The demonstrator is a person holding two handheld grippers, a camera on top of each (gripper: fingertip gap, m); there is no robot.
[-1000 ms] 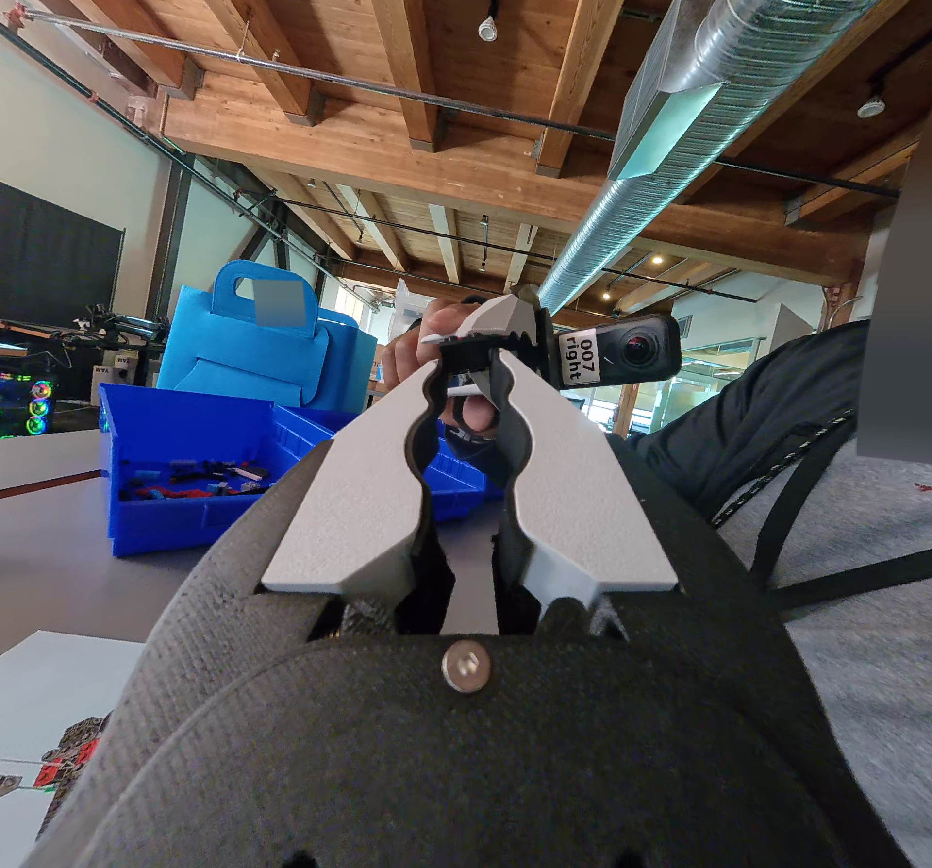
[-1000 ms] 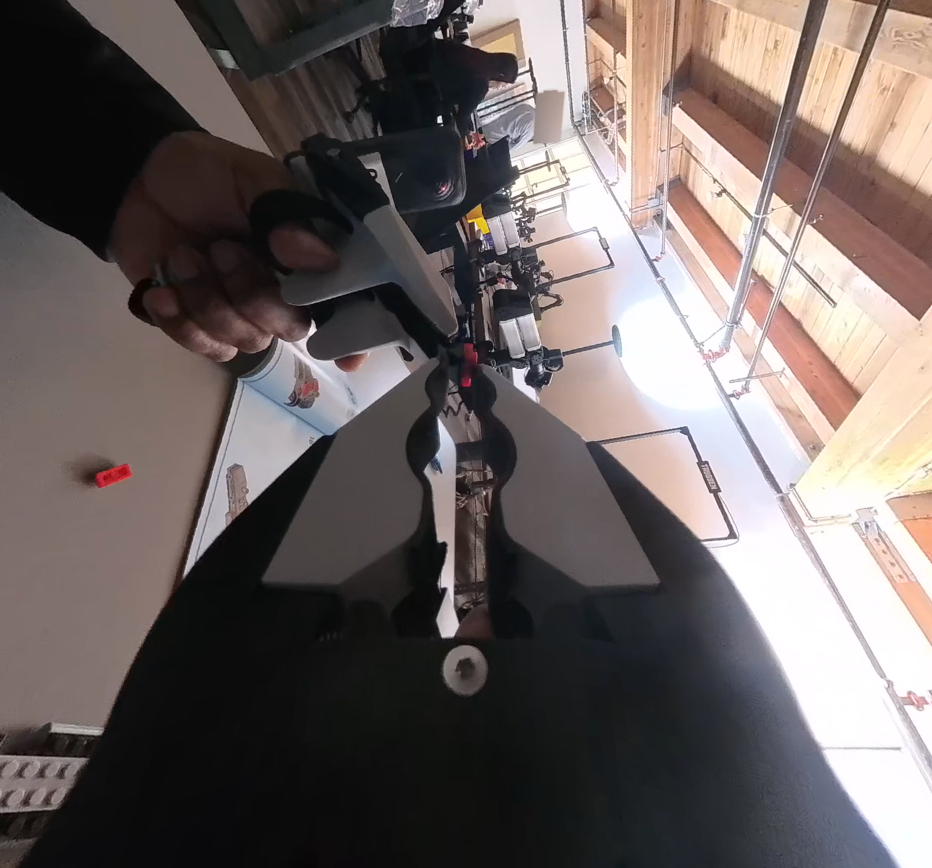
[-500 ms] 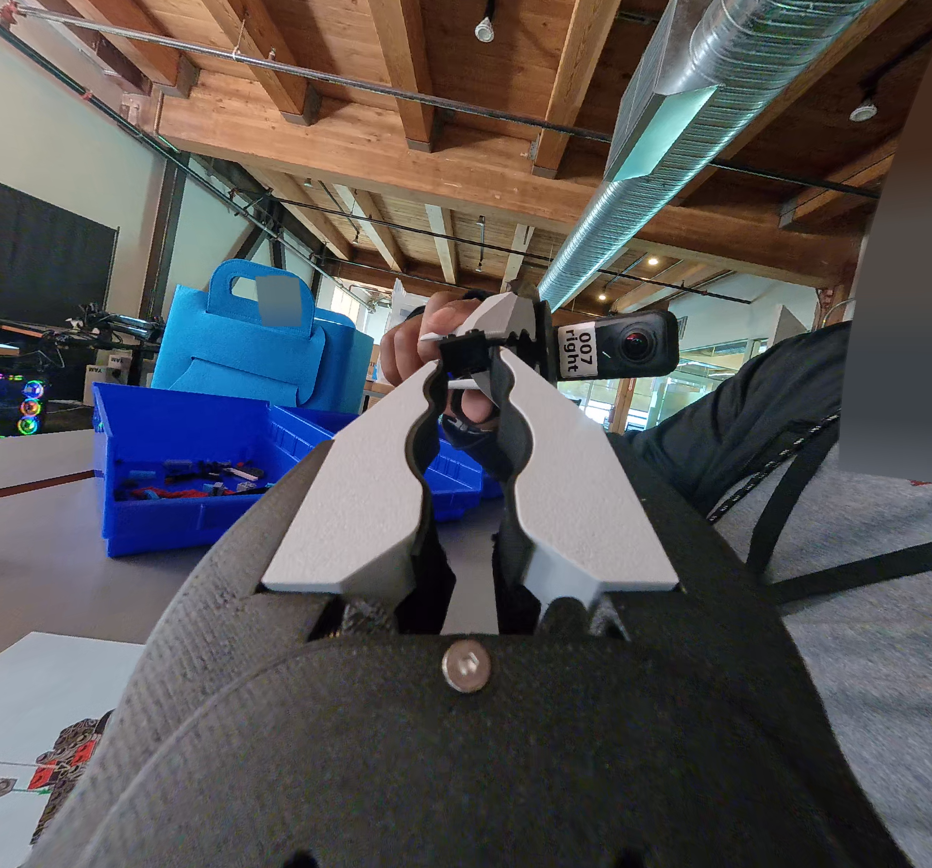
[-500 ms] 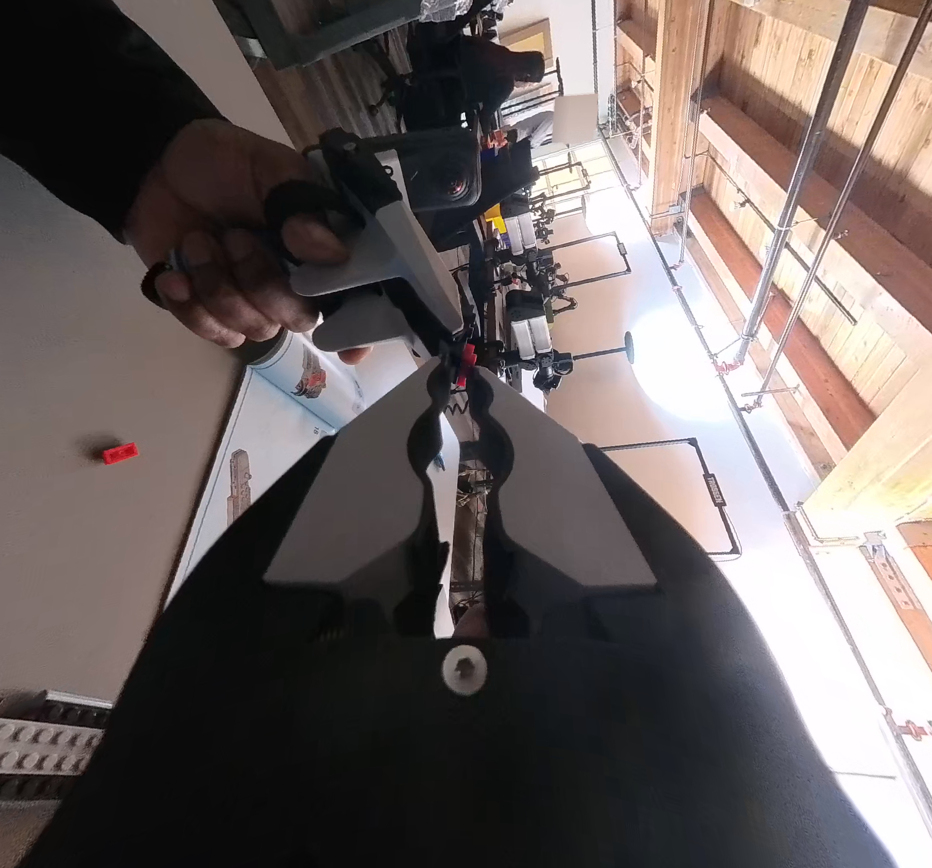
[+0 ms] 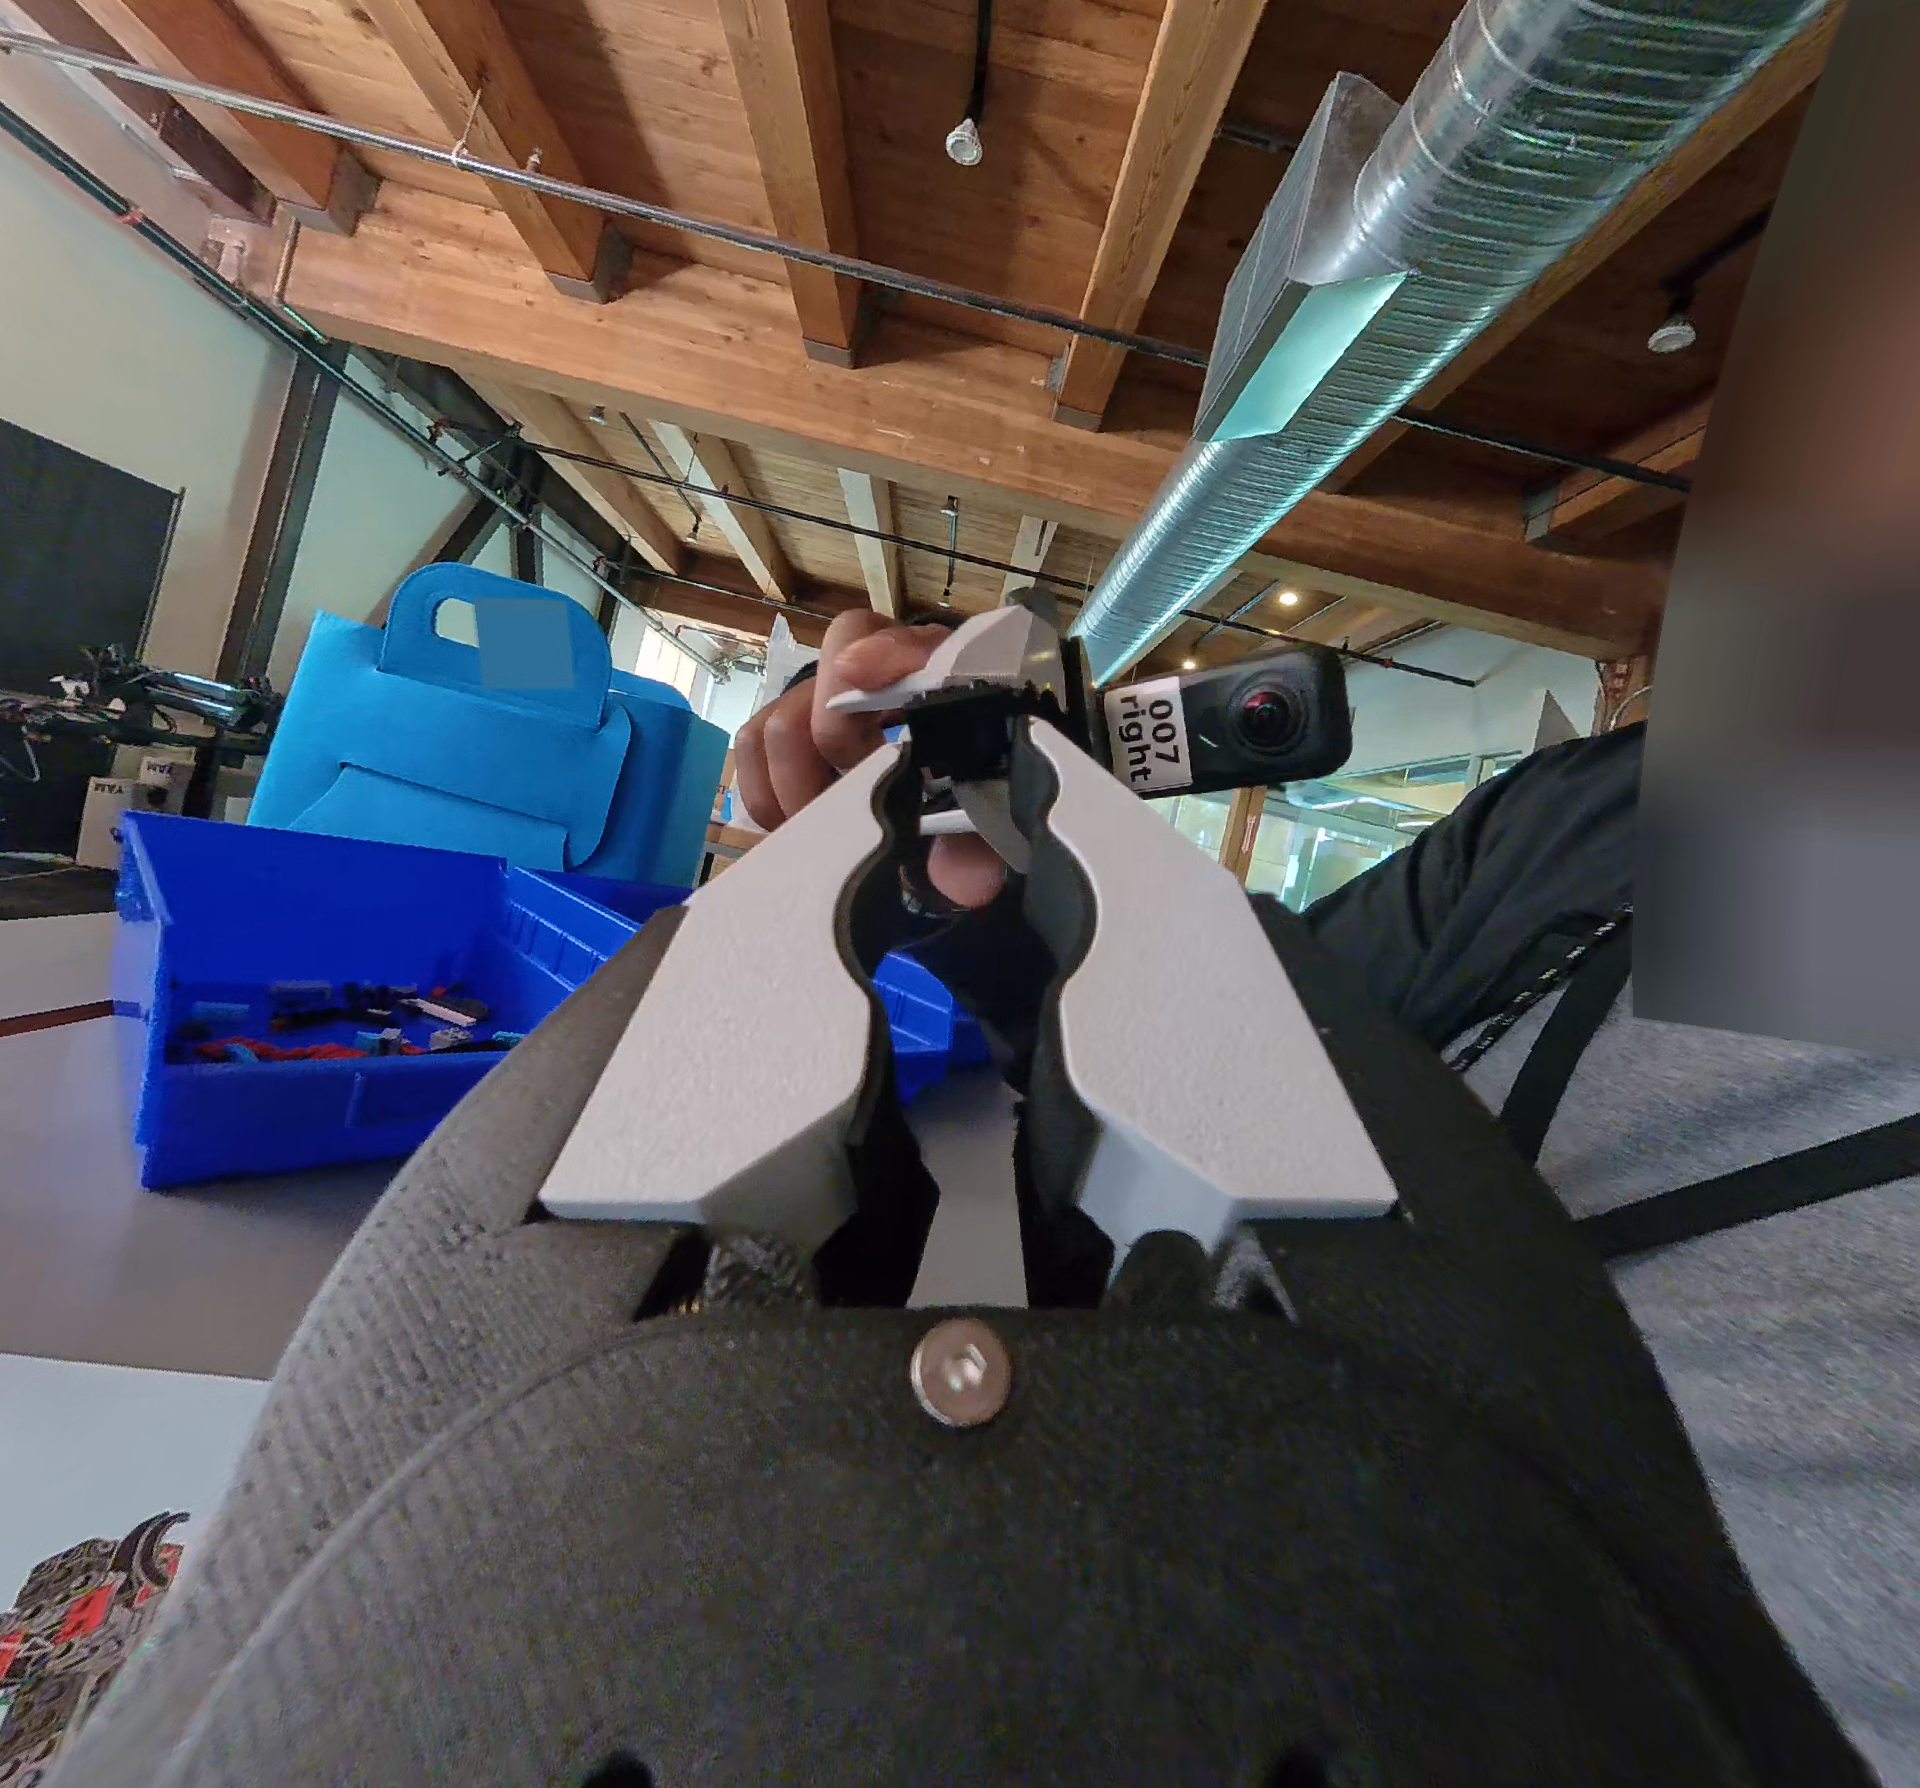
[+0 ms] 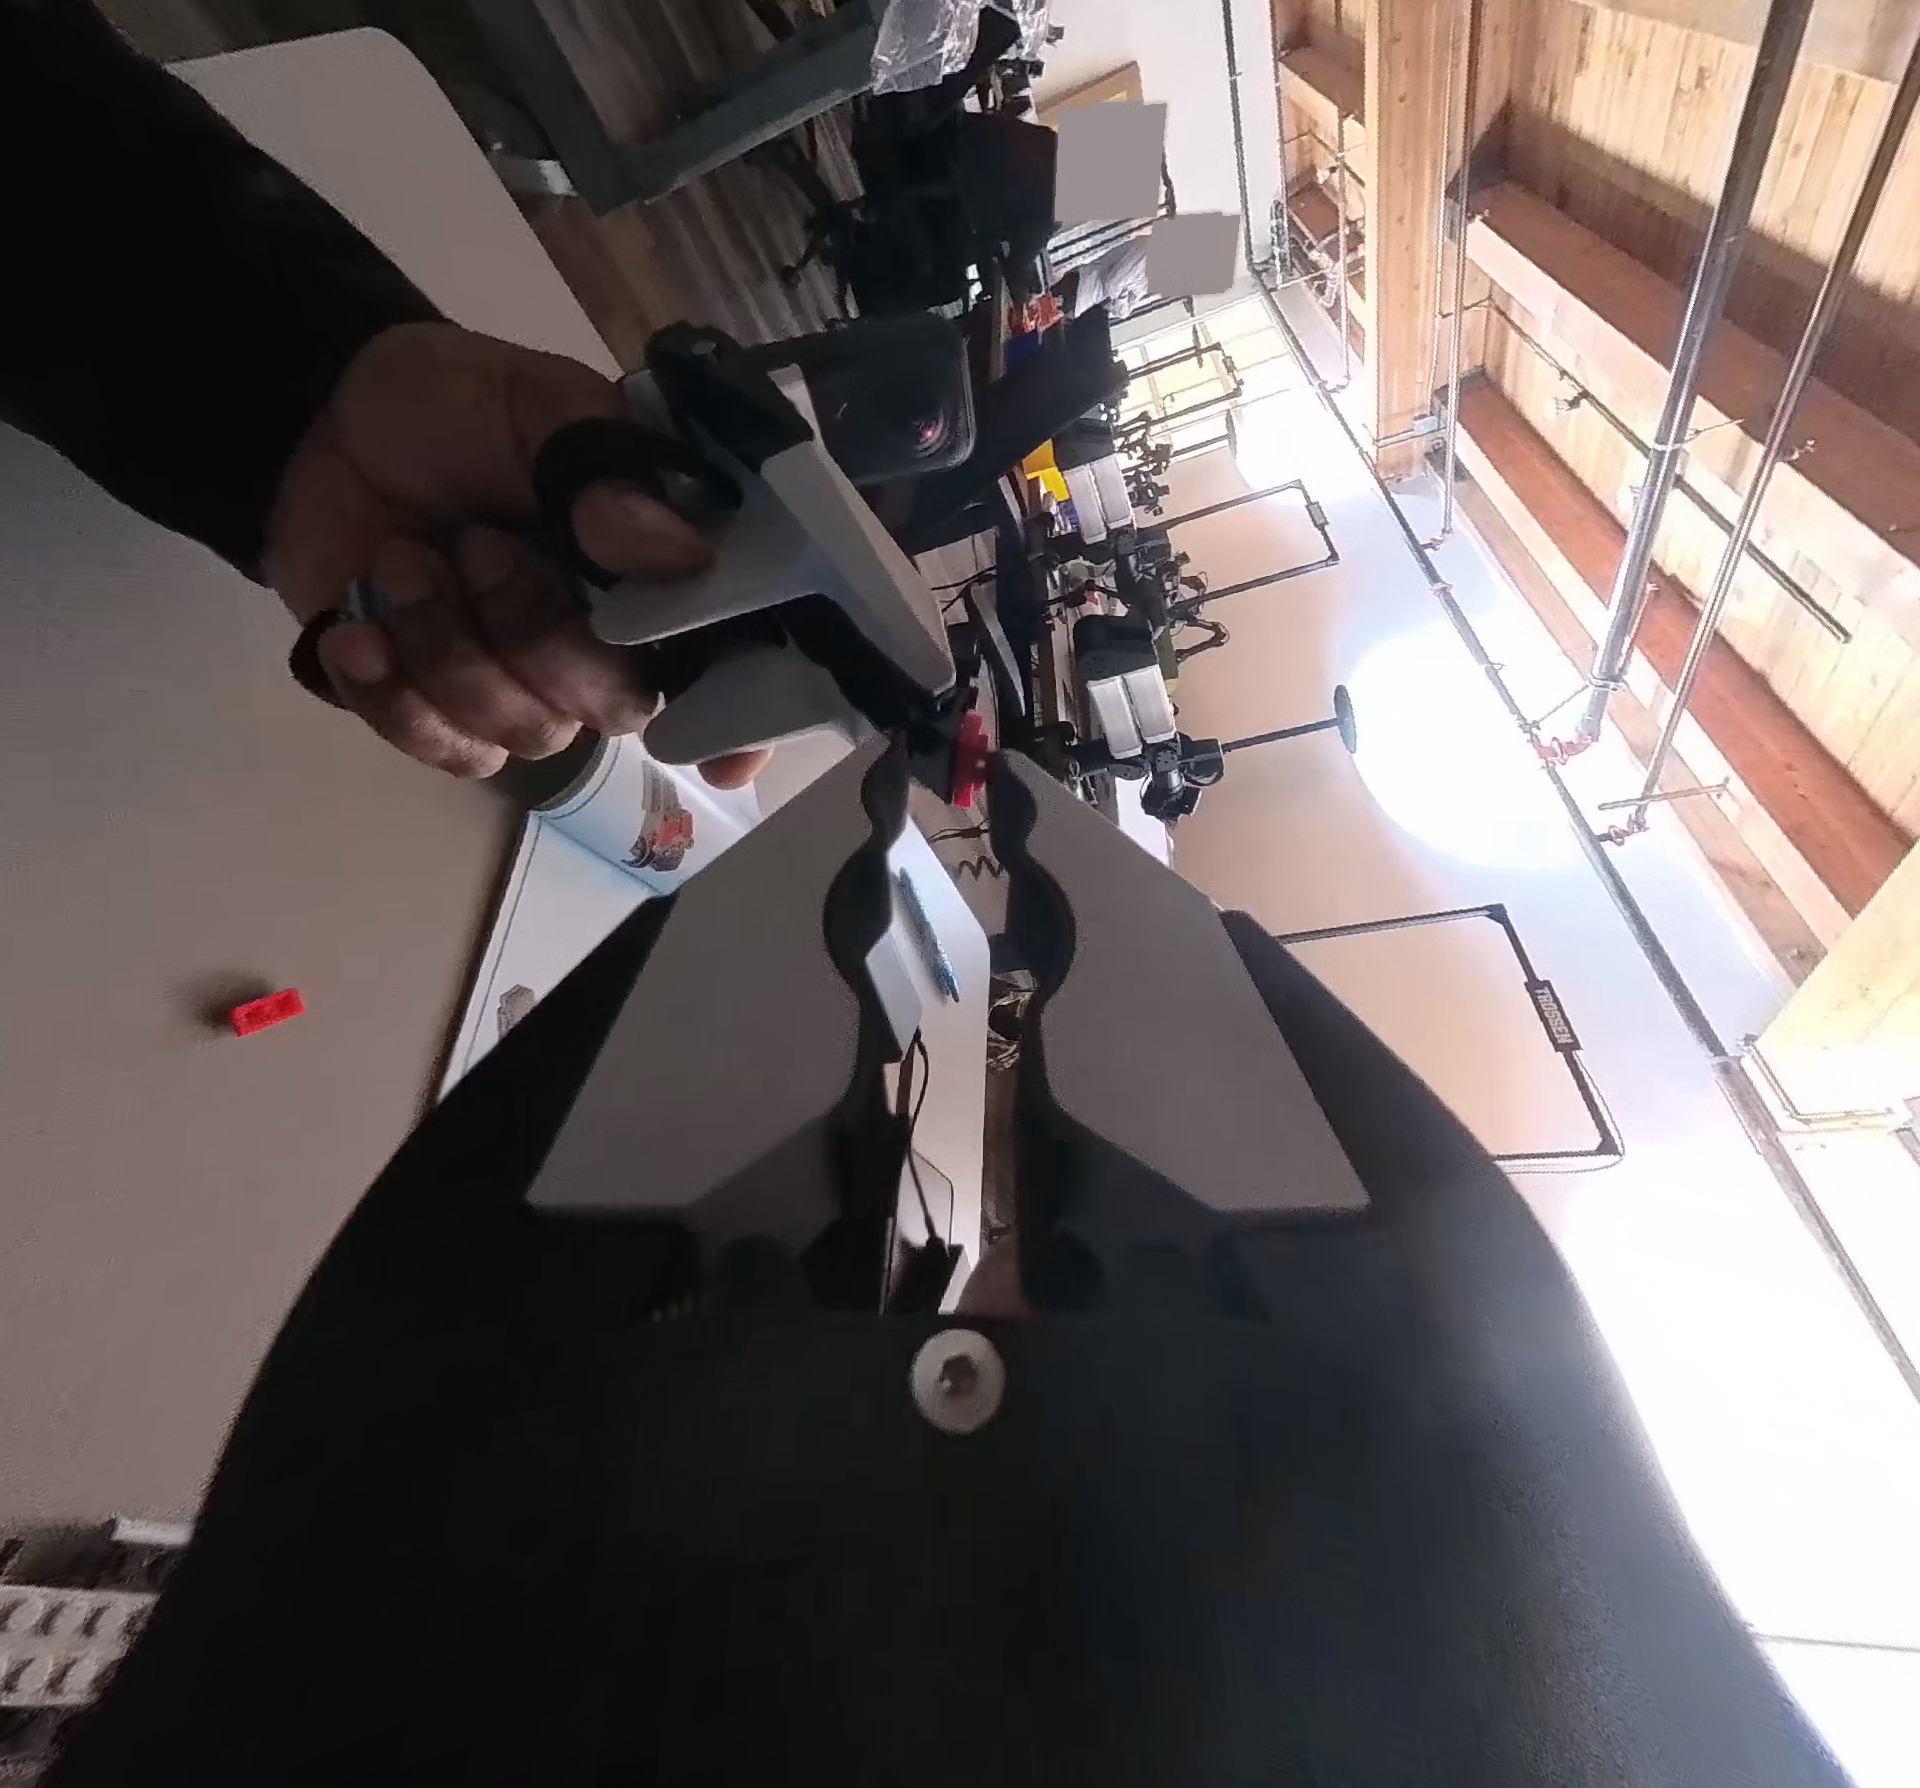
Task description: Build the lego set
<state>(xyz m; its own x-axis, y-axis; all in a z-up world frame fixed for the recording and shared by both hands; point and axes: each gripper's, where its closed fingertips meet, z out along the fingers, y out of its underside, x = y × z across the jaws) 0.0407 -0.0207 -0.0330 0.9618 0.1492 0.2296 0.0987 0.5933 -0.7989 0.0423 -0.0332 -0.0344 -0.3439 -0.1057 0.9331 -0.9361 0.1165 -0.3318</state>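
Both grippers are held up in the air, tip to tip. In the left wrist view my left gripper point(image 5: 962, 749) is shut on a small black lego piece point(image 5: 961, 739). The right gripper point(image 5: 940, 704) faces it, held in a hand, and touches that piece. In the right wrist view my right gripper point(image 6: 943, 764) is shut on a small red lego piece point(image 6: 971, 762). That piece meets the black piece point(image 6: 923, 732) at the left gripper's tips point(image 6: 914, 699). How the two pieces join is hidden by the fingers.
A blue bin point(image 5: 312, 907) with loose pieces and a blue felt bag point(image 5: 468, 751) stand on the grey table at the left. An instruction booklet point(image 6: 582, 865) lies below the grippers. A loose red brick point(image 6: 267, 1009) and grey studded plates point(image 6: 52, 1634) lie on the table. The grippers are tip to tip, or close to it.
The two grippers stay tip to tip with the same holds. The right wrist view has shifted slightly, so the red piece shows more clearly.
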